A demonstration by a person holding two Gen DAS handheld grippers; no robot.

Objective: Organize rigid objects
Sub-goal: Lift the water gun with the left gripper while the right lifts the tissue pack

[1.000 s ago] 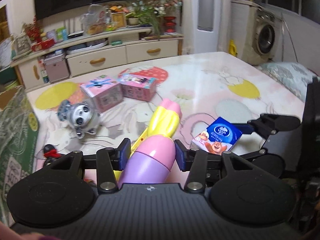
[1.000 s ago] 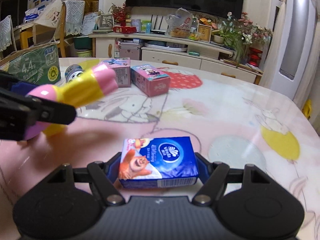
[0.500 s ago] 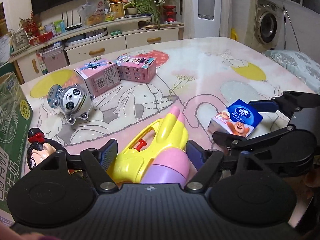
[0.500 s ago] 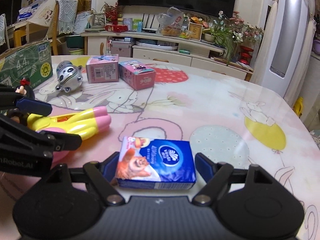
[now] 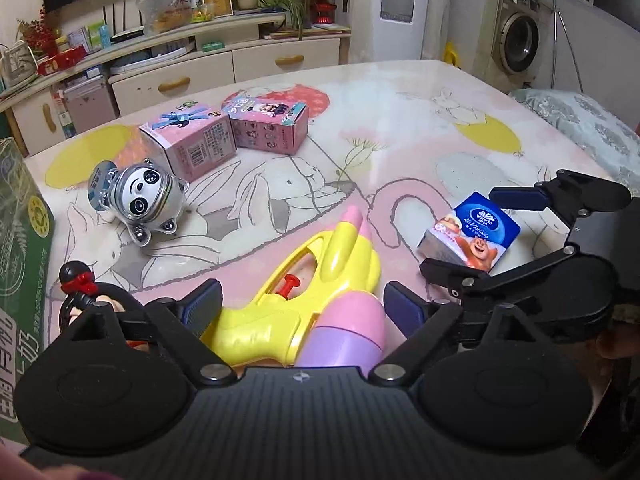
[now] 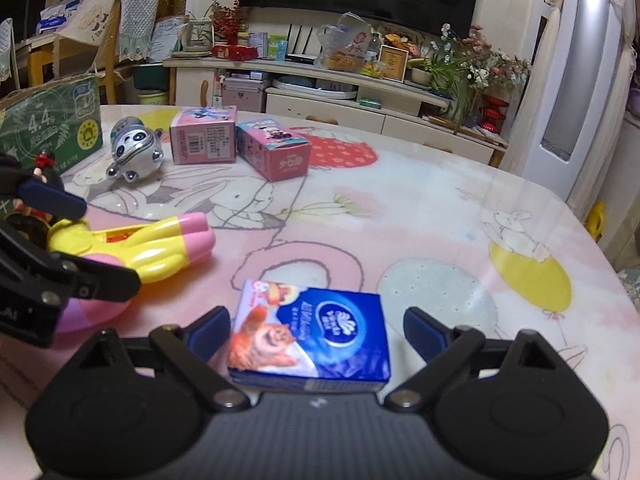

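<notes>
Both jaws just opened wide. Water gun (image 5: 320, 300) released by left gripper (image 5: 303, 305), tissue pack (image 6: 316, 332) by right gripper (image 6: 318, 330); both rest on surface (image 6: 420, 216), placement judged done.

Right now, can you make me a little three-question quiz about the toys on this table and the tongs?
1. True or false: the left tongs are squeezing the water gun.
2. Which thing lies between the fingers of the right tongs? A) the panda toy B) the blue tissue pack C) a pink box
3. Fill in: the two pink boxes stand side by side on the ____.

Key:
1. False. Their jaws have just been opening; the gun lies between them on the table, free.
2. B. The jaws have just opened there too, with gaps on both sides.
3. Table.
</notes>
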